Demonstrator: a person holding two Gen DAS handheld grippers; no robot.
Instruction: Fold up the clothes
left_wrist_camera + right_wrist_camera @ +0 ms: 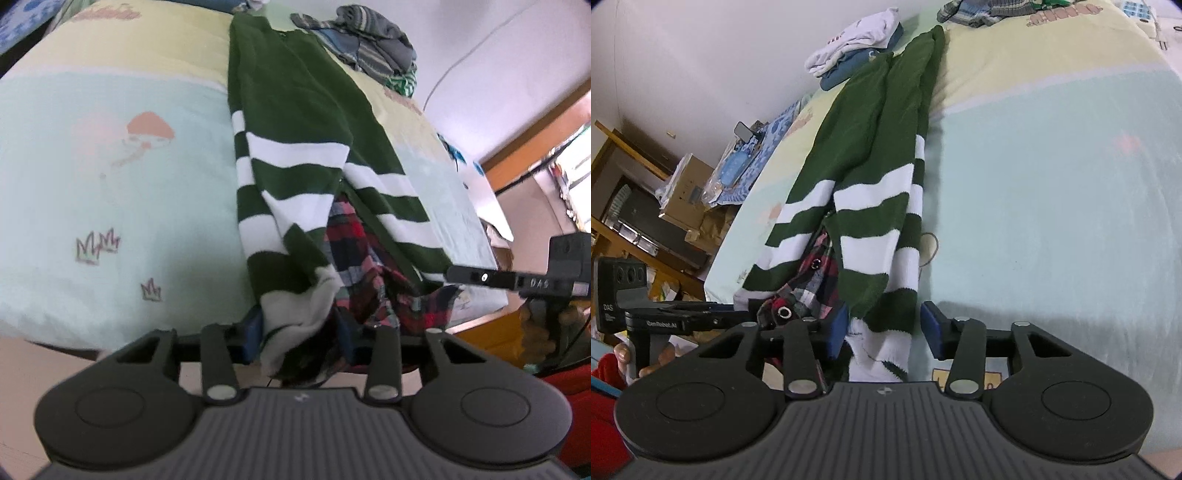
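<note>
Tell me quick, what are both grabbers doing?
Left gripper: closed on the green striped sweater's hem.
Right gripper: open around the sweater's other corner.

Both cameras ride on the hand-held grippers at the foot edge of the bed (110, 206), each looking forward and downward along its own fingers, close over the near hem of the green-and-white striped sweater (295, 122). The left wrist view faces up the bed with the sweater running away from it towards a pile of clothes (373, 40) at the far end; the right gripper (454, 275) enters at its right edge. The right wrist view looks the same way from the other side, with the left gripper (738, 317) at its left edge. Both share the sweater, the plaid garment (812, 280) under it and the printed bedsheet.
</note>
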